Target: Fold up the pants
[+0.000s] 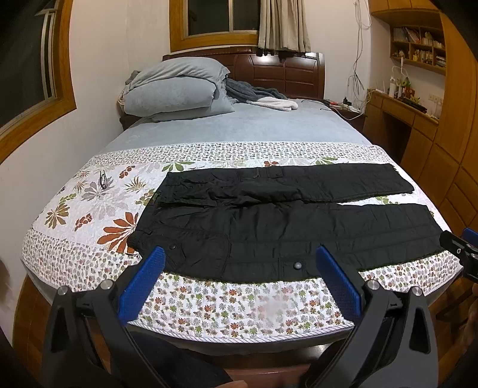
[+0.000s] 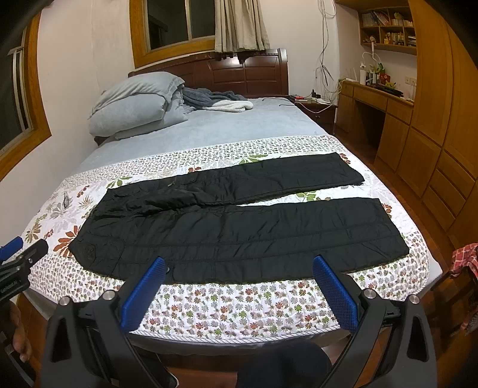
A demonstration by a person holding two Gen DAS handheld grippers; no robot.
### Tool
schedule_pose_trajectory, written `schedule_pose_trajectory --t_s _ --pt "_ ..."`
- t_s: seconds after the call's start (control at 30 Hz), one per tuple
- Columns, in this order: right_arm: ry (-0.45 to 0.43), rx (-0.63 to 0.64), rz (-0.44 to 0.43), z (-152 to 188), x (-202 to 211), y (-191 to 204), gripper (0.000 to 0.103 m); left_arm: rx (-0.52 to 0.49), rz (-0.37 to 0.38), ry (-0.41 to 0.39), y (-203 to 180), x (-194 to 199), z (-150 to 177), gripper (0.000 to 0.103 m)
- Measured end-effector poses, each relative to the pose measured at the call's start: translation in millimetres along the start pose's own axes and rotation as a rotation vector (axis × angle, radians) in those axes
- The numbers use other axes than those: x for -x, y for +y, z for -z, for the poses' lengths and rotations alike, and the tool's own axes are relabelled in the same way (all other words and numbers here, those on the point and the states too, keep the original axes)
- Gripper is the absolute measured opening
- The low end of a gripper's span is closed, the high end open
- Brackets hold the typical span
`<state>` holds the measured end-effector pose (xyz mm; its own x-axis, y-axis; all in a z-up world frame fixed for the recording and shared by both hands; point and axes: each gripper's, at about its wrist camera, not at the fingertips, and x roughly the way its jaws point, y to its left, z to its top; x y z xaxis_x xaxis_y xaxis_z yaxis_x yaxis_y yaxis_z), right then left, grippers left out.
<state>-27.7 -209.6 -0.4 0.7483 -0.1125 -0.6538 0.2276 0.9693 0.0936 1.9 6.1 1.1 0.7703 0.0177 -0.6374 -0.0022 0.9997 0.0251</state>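
We count one pair of black pants (image 1: 283,226) with two legs, on one bed (image 1: 239,316). We count two grippers, left gripper (image 1: 239,262) and right gripper (image 2: 239,271), each with two blue pads. At twelve o'clock: two windows, one curtain (image 1: 282,25), one folded grey duvet (image 1: 176,86).

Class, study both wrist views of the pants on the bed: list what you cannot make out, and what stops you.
- Underside of the pants: hidden in both views by the cloth itself.
- Right gripper in the left wrist view: cut off by the frame edge.
- Small dark object on the quilt: too small to identify.
- Shelf contents: too small, distorted.
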Motion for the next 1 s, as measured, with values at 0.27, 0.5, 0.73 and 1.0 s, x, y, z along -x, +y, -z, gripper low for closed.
schedule_pose_trajectory --t_s 0.27,0.5,0.73,1.0 --pt "-0.003 0.002 0.002 0 1 0 0.100 -0.005 0.000 0.002 -4 -2 1 0.100" --pt "-0.007 0.004 0.001 -1 2 1 0.100 -0.009 -0.002 0.002 -7 -2 1 0.100" --pt "-0.006 0.004 0.000 -2 1 1 0.100 -0.011 -0.002 0.004 -9 -2 1 0.100" --pt "-0.004 0.003 -0.001 -2 1 1 0.100 -0.010 -0.003 0.006 -9 -3 1 0.100"
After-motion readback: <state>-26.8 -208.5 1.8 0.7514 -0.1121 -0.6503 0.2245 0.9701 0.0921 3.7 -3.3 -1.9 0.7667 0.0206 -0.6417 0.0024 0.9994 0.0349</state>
